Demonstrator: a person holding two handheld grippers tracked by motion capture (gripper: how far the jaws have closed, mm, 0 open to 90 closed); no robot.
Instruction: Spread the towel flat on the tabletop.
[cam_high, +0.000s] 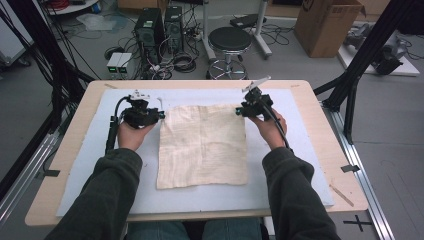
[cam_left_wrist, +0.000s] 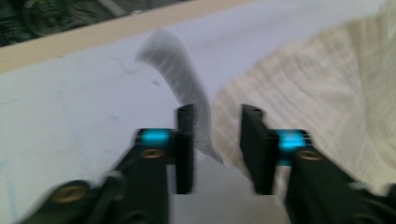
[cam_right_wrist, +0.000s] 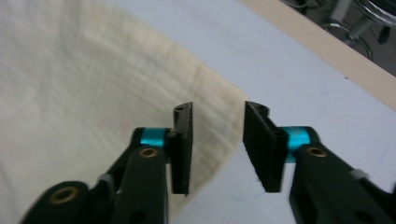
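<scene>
Cloth (cam_high: 202, 146): cream, soft, light, limp; lies flat on the tabletop (cam_high: 310, 97).
Hold: its far corners.
Left tool (cam_high: 159, 115): part open, empty, beside the cloth.
Right tool (cam_high: 239, 111): the same.

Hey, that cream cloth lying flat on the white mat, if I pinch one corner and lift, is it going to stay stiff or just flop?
The cloth would likely flop: it lies flat with soft creases and wavy edges. Its open weave, seen in the right gripper view, suggests it is light and would drape from a pinched corner. Pushed across the white mat, it would probably bunch rather than slide whole.
</scene>
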